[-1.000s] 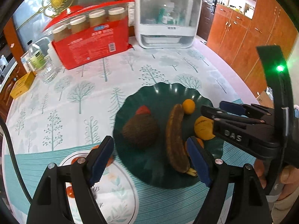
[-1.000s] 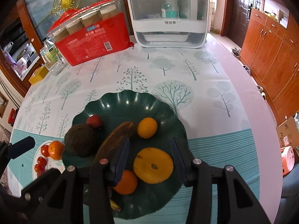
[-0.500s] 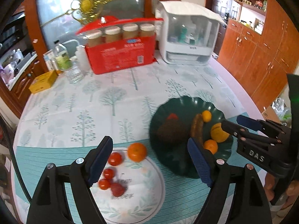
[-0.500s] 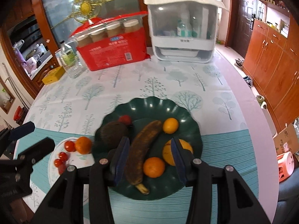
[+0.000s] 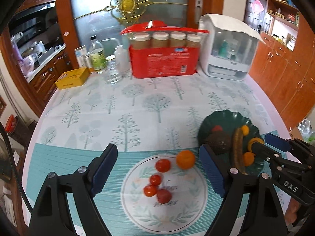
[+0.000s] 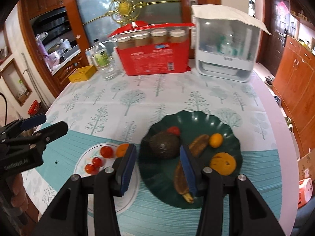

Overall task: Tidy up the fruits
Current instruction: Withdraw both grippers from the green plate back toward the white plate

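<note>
We have pulled both tools back from the green plate (image 6: 226, 123), so the left tool (image 5: 157, 171) and right tool (image 6: 157, 164) now hover released and empty, with the orange (image 5: 185, 159) on the white plate (image 5: 198, 202) beside the tomatoes (image 5: 163, 165), suggesting the sorting is nearly finished.

A table (image 5: 137, 106) under a tree-print cloth carried a white floral plate (image 5: 189, 212) at the near edge and a dark green scalloped plate (image 6: 198, 120) to its right. At the far side stood a yellow box (image 5: 71, 78), bottles (image 5: 97, 56), a red carton (image 5: 163, 64) and a white container (image 5: 228, 49).
</note>
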`<state>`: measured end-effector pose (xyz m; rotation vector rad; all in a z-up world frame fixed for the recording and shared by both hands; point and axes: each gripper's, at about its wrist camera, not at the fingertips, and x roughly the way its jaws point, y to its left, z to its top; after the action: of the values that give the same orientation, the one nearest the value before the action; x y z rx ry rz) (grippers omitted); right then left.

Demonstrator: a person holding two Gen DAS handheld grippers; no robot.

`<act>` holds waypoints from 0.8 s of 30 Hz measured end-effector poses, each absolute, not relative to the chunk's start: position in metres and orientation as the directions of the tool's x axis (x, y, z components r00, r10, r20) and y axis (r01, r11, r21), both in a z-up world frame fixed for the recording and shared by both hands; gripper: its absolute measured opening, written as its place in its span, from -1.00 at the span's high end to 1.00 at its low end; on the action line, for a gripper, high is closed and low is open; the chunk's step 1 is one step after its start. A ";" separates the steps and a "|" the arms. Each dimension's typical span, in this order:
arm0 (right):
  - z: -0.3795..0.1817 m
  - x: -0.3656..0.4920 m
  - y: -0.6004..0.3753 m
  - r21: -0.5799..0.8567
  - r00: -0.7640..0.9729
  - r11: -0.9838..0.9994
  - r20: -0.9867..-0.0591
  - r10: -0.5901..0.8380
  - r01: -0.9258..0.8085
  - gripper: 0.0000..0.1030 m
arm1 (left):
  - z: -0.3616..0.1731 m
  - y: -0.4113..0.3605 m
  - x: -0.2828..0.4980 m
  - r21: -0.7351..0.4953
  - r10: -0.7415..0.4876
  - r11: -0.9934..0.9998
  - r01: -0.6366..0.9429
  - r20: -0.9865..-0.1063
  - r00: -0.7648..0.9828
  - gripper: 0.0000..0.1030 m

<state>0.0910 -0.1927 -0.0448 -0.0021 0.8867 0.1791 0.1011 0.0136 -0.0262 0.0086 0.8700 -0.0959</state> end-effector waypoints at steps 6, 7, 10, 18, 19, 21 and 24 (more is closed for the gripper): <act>-0.050 0.088 -0.168 0.081 0.597 0.974 -0.778 0.195 -0.213 0.10 | -0.038 0.038 0.101 -0.028 -0.055 0.998 0.053 -0.783 0.619 -0.63; -0.052 0.088 -0.165 0.083 0.592 0.971 -0.780 0.202 -0.222 0.10 | -0.040 0.041 0.101 -0.027 -0.054 0.998 0.052 -0.787 0.615 -0.63; -0.057 0.084 -0.153 0.081 0.578 0.964 -0.786 0.217 -0.253 0.10 | -0.047 0.048 0.099 -0.019 -0.052 0.998 0.060 -0.798 0.600 -0.63; -0.091 0.075 -0.121 0.068 0.514 0.941 -0.823 0.241 -0.333 0.10 | -0.084 0.066 0.089 0.018 -0.039 0.995 0.099 -0.842 0.538 -0.63; -0.096 0.074 -0.119 0.065 0.506 0.938 -0.828 0.242 -0.341 0.10 | -0.091 0.068 0.088 0.017 -0.041 0.994 0.105 -0.850 0.525 -0.63; -0.109 0.072 -0.111 0.066 0.483 0.931 -0.840 0.246 -0.360 0.10 | -0.103 0.073 0.088 0.005 -0.054 0.993 0.118 -0.866 0.497 -0.63; -0.124 0.071 -0.102 0.077 0.451 0.921 -0.854 0.258 -0.381 0.10 | -0.120 0.081 0.088 -0.026 -0.081 0.992 0.125 -0.885 0.459 -0.63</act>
<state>0.0706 -0.1017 -0.1242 -0.1321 1.0300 0.3964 0.0876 0.0807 -0.1198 0.0446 1.0871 -0.1264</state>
